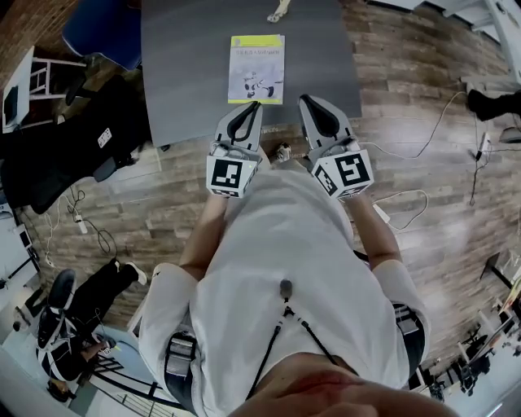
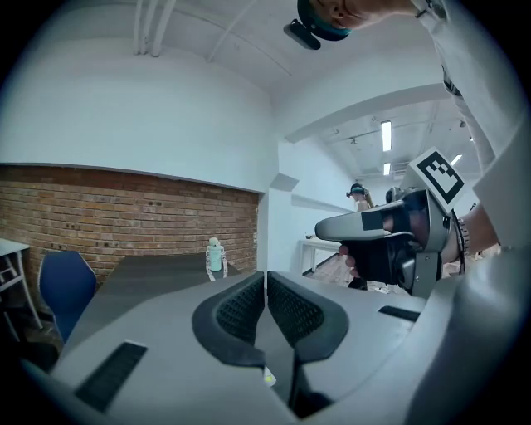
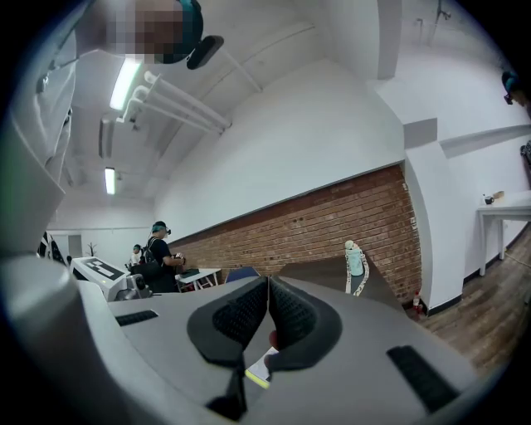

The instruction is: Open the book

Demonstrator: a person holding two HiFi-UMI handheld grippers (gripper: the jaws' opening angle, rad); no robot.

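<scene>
Book lay closed on the dark table. The left gripper, just before its near edge, and the right gripper, beside its near right corner, both had jaws clenched on nothing. Such clenched tips might push the book away instead of lifting the cover.

Free tabletop L & R of book; sole obstacle: bottle at far edge, well apart.
</scene>
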